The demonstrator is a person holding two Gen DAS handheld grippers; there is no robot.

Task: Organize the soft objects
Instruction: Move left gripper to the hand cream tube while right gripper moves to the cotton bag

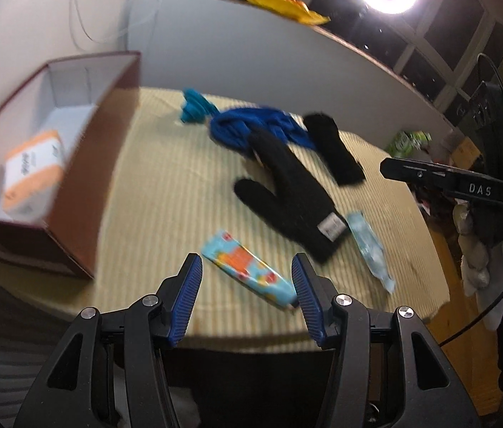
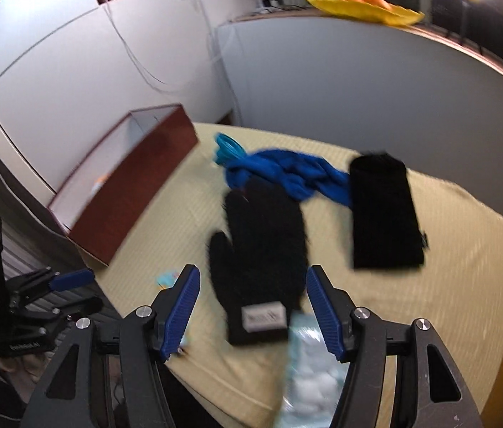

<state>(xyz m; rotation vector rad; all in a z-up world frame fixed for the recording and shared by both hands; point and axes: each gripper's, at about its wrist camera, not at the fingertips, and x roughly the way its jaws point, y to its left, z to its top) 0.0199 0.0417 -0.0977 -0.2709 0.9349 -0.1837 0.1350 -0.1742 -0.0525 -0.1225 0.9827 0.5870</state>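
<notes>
My left gripper hangs with jaws spread wide over the patterned packet, right of the brown box. My right gripper is likewise agape above the black glove on the yellow-clothed surface.

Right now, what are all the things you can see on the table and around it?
Box: 1, reddish-brown, table's left.
Packet: 1, orange-white, inside the box.
Glove: 1, black, table middle.
Black cloth: 1, right of glove.
Blue cloth: 1, behind glove.
Teal rings: far side; count unclear.
Patterned packet: 1, light blue-orange, near edge.
Clear pouch: 1, pale blue, by glove cuff.
Yellow dish: 1, on counter, holding oranges.
Left gripper: open.
Right gripper: open.
</notes>
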